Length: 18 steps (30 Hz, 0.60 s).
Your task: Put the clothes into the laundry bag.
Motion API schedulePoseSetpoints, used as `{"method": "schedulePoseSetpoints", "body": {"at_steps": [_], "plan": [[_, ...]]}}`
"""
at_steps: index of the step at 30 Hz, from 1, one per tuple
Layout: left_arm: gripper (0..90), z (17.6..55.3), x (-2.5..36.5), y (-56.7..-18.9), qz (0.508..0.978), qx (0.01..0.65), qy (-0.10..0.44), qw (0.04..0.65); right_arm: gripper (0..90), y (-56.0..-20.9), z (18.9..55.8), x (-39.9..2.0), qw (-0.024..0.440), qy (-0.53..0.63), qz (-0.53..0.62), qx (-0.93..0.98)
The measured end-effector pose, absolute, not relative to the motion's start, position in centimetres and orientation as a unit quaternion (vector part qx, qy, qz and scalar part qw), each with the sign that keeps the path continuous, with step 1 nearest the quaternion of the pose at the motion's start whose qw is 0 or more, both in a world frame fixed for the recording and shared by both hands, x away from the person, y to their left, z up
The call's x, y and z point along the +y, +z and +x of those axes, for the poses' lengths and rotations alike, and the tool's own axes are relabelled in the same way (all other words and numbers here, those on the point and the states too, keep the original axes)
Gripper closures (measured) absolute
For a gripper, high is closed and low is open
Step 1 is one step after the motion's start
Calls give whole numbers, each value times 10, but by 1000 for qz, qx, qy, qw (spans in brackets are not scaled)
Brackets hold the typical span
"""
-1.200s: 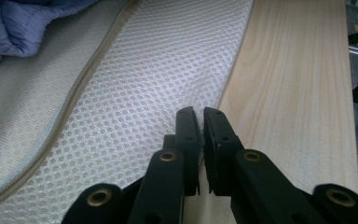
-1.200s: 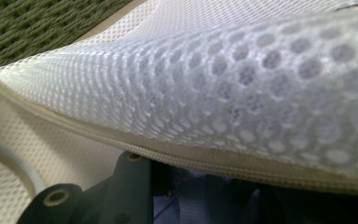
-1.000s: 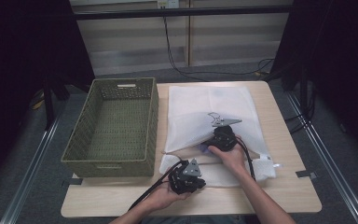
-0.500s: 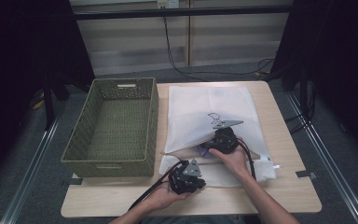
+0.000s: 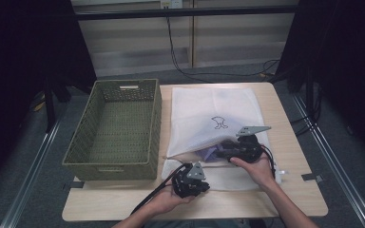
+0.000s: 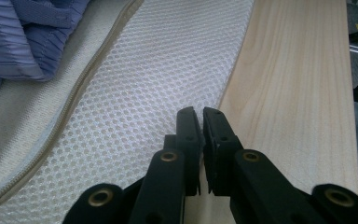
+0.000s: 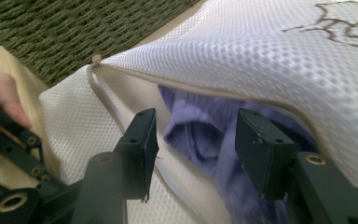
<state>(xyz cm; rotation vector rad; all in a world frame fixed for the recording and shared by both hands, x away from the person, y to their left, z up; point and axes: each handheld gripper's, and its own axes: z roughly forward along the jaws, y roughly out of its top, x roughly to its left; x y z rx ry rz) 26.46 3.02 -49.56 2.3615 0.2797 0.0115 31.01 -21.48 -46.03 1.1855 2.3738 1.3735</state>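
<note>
Since the earlier frames the right gripper (image 5: pixel 224 153) has drawn back a little from the bag mouth and lifted slightly, and its jaws have just been opening; the left gripper (image 5: pixel 190 178) has kept its place.

Right gripper: jaws now wide apart. In the right gripper view the purple garment (image 7: pixel 200 135) lies in the gap between the two pads, which do not press on it. The grey plate on top of this gripper shows in the high view, cable trailing back over the person's right hand (image 5: pixel 254 167).

Left gripper: jaws nearly together, pinched on the lower edge of the white mesh laundry bag (image 6: pixel 158 79), where the mesh meets the table (image 6: pixel 298 84). Its zipper (image 6: pixel 70 107) runs diagonally to one side of the jaws, with folds of the purple garment beyond it. The left hand (image 5: pixel 164 202) rests low near the table's front edge.

Bag: lies flat on the right half of the table, a small dark drawing (image 5: pixel 220 123) printed on its upper face. Its mouth gapes along the near side, upper layer raised, the garment sitting just inside the opening.

Farther out: green woven basket (image 5: pixel 114 128) just beside the bag on its left, standing on the table.
</note>
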Motion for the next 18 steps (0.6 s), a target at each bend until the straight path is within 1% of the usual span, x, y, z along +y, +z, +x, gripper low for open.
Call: {"method": "schedulePoseSetpoints", "body": {"at_steps": [8,11,18], "plan": [[859,265,30,-495,924,105,5,368,525,-469,300,-238,74,444,400,798],[859,265,30,-495,924,104,6,368,546,-473,301,-237,79,431,396,807],[858,265,30,-494,925,104,6,364,549,-488,311,-224,75,393,392,828]]}}
